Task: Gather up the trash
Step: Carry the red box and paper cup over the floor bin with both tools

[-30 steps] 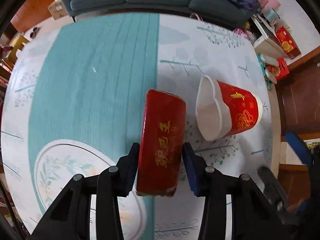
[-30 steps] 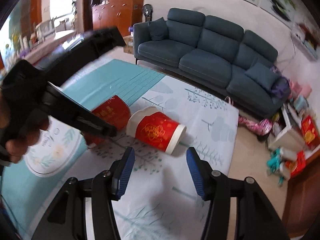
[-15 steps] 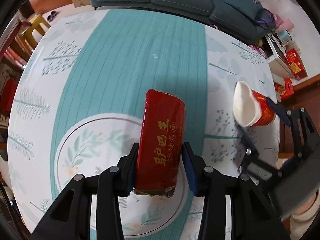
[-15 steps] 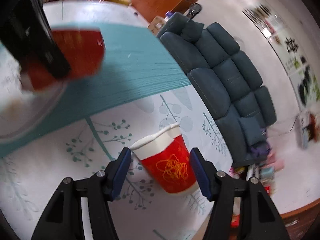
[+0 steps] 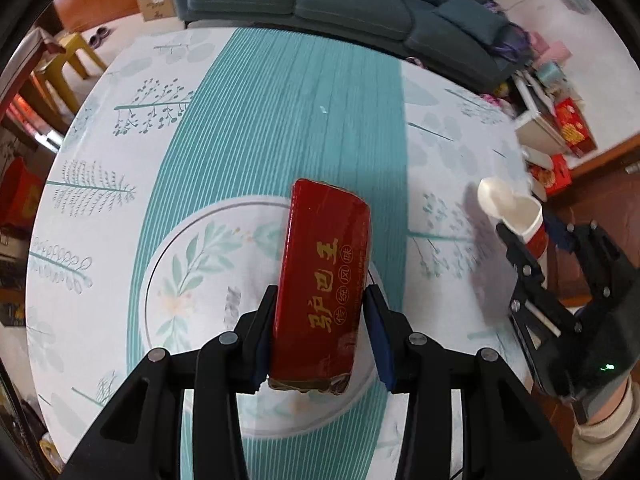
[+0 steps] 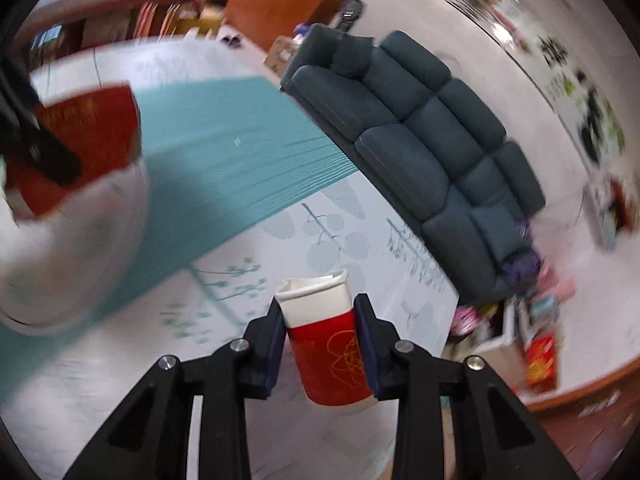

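Fingers of the left gripper (image 5: 320,328) are clamping a red box (image 5: 322,276); right gripper (image 6: 320,338) fingers are squeezing a red cup (image 6: 328,344) above the bench (image 5: 240,112).

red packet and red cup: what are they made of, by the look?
Red packet: likely glossy plastic or foil wrap; it shows sheen and a crimped end. Red cup: probably coated paper; its white rim is crushed out of round.
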The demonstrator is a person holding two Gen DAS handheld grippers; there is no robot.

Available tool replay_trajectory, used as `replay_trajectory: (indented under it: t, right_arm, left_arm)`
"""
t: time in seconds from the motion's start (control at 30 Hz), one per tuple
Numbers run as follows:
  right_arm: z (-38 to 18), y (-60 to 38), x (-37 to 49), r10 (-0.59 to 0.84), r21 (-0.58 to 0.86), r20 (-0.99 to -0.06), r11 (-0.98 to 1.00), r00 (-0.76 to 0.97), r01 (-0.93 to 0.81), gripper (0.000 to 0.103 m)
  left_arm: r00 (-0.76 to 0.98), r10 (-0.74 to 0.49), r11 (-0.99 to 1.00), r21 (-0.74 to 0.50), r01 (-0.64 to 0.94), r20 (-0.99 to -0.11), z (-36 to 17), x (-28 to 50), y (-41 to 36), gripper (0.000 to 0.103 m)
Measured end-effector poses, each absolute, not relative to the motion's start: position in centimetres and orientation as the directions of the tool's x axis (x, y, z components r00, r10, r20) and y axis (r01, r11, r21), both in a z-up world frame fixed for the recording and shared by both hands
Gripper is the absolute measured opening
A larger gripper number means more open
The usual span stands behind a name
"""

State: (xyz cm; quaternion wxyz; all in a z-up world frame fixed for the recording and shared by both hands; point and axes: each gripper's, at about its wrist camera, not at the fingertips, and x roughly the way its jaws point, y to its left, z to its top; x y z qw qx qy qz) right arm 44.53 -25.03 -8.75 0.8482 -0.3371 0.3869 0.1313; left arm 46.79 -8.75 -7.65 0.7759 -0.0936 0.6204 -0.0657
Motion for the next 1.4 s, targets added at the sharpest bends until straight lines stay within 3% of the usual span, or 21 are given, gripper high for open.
replay_trajectory:
  t: [0.1,0.3,0.43,0.57,0.93,1.4]
  right_arm:
    - [-6.4,-25.5,41.4,0.002,-0.356,-0.763,0.833,0.646,-0.424,0.032]
    - [-2.0,-25.8,30.8,0.115,0.005,-0.793,0.983,0.598,-0.183,0.032]
    - [-0.4,-24.7,22.3,0.121,0.149,-0.778,0.989,0.617,-0.006,0.032]
    - [0.6,-22.6,13.9,0.093,0.240,-0.749,0.961,0.656,0.138,0.032]
    - [1.3,-17.6,1.3,0.087,0.328,-0.755,0.908,0.650,0.260,0.032]
    - [-6.2,-18.4,-3.9,0.170,0.383,-0.816,0.874,0.552,0.298,0.033]
  left_arm:
    - [0.232,-0.260,0.965,-0.256,0.051,-0.937,-6.0,44.1,-8.6,0.040]
    - [0.238,-0.362,0.924,-0.313,0.221,-0.901,-3.0,36.5,-7.4,0.040]
    - [0.211,-0.425,0.872,-0.336,0.355,-0.880,-1.1,30.3,-6.0,0.040]
    - [0.214,-0.417,0.834,-0.279,0.476,-0.884,0.2,24.7,-4.7,0.040]
    - [0.149,-0.395,0.775,-0.242,0.584,-0.906,0.6,12.5,-1.6,0.040]
    - [0.126,-0.311,0.805,-0.190,0.562,-0.942,-6.1,4.6,-3.8,0.040]
